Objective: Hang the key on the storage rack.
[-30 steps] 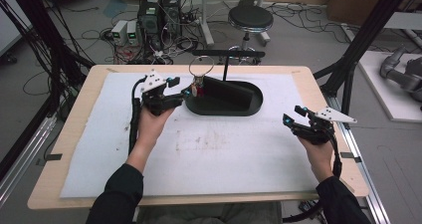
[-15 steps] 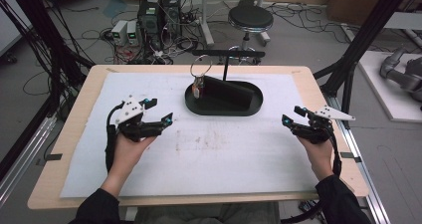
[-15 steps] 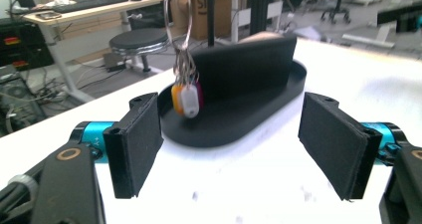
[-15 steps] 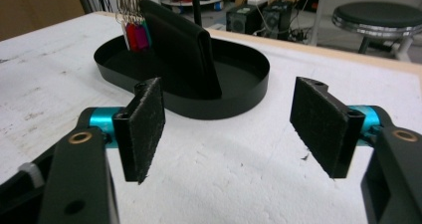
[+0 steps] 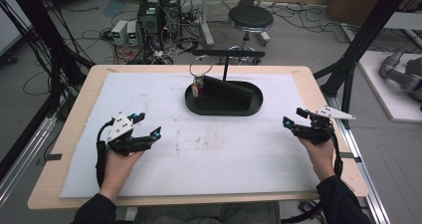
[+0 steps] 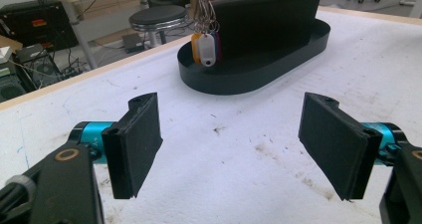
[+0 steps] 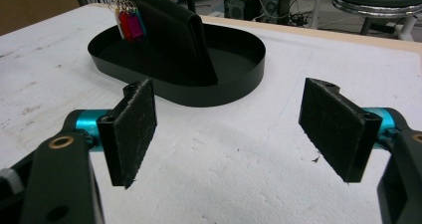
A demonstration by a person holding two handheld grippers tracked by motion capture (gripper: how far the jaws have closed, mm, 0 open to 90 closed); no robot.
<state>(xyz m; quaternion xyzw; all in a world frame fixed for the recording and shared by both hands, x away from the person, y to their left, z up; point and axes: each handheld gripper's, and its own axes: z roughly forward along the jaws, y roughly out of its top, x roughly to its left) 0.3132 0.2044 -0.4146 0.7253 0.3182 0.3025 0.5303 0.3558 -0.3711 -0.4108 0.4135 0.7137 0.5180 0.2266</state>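
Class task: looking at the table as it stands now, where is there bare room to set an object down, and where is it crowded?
The widest free patch lies on the white mat between the left gripper and the right gripper, in front of the black tray. The mat's far left corner is bare too. It is crowded at the tray, where the keys hang.

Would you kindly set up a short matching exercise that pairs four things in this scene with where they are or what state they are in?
Things:
1. left tool
2. black oval tray
3. key tags
4. round stool

Places or states:
A. on the floor beyond the table's far edge
B. hanging from a ring at one end of the tray
C. open, held over the white mat, nothing between its jaws
D. resting on the mat at the far middle of the table

Pairs: 1-C, 2-D, 3-B, 4-A
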